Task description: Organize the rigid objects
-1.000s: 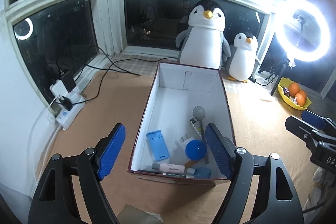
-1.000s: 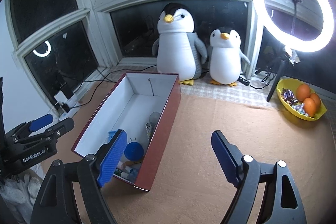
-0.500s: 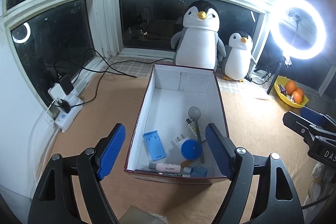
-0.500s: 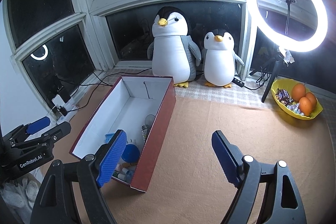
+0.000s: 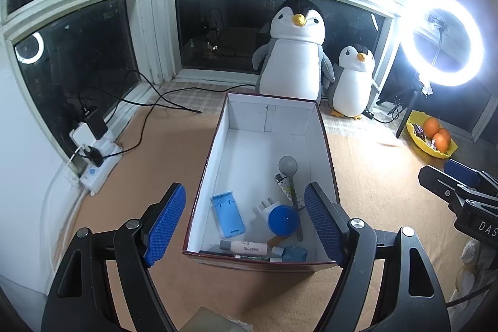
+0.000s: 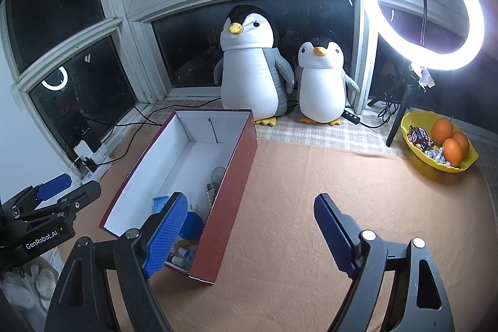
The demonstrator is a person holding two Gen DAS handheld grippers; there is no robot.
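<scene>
Two grippers hang over the scene, both with blue-padded fingers spread wide and nothing between them. The left gripper [image 5: 242,223] looks straight down the long red cardboard box with the white inside [image 5: 325,142], and there are the rigid objects, bunched at its near end: a flat blue plastic phone stand [image 5: 227,215], a round blue cap [image 5: 284,220] touching a white plug [image 5: 264,205], a grey spoon [image 5: 288,165], a pale pink tube [image 5: 247,246] against the near wall. The right gripper [image 6: 249,232] sits to the box's right, over bare tan surface, its left finger overlapping the box's near corner in view.

Risk, as I read it: that pile is tight. Reaching in for one piece could drag its neighbours, or a wide finger could catch the thin wall and shove or tip the light box.
</scene>
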